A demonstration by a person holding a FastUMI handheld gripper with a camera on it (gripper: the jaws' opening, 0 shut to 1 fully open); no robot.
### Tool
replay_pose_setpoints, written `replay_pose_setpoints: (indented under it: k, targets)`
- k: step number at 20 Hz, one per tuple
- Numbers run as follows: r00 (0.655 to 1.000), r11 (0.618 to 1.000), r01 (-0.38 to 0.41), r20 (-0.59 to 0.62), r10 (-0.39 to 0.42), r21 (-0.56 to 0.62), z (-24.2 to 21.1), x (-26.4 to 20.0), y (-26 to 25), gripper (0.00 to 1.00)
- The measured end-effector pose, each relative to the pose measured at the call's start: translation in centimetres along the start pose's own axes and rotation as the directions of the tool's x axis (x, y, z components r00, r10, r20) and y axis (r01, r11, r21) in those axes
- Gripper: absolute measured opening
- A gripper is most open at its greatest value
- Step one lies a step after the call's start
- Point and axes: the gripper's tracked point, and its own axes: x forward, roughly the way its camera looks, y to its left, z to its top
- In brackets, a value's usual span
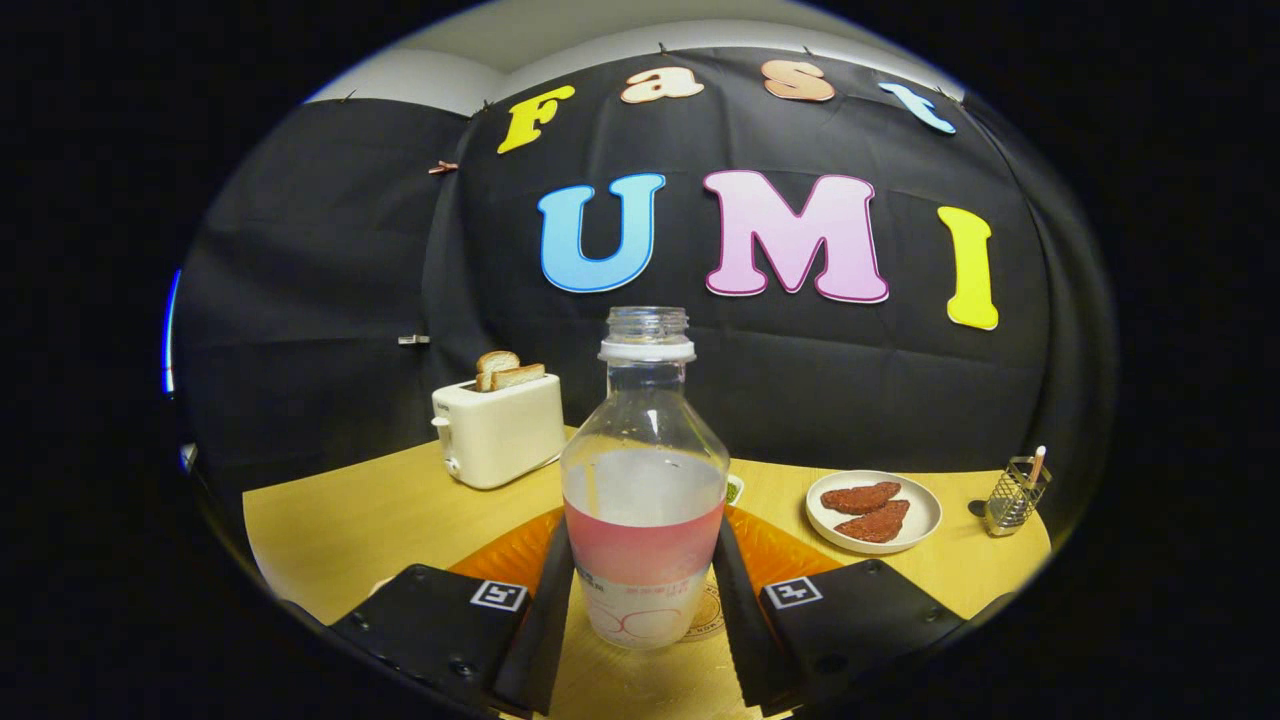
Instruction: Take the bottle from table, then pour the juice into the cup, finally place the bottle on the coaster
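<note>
Tongs (643,590) pinch one bottle (645,480); two toast slices (508,370), two patties (870,508).

One bottle (644,480) at center, one toaster (498,430) at ten o'clock holding two toast slices (508,371), one plate (873,511) at three o'clock carrying two patties (869,508).

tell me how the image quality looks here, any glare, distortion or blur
Gripper view: strong fisheye bending, so the table edge curves; the bottle between the claw fingers is sharp, with small bright glints on its clear shoulder; lighting is even and warm; the toaster and plate beyond look slightly softer.
</note>
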Motion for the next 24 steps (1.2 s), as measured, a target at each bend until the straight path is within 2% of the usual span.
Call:
replay_pose_setpoints:
  k: [5,9,24]
  targets:
    - [1.0,1.0,0.023,-0.007,-0.023,0.015,-2.7,3.6,-2.3,0.71]
    - [0.997,0.998,0.054,-0.058,-0.052,0.033,-5.7,5.6,-3.5,0.71]
    - [0.994,0.997,0.07,-0.093,-0.066,0.041,-7.3,6.0,-4.2,0.76]
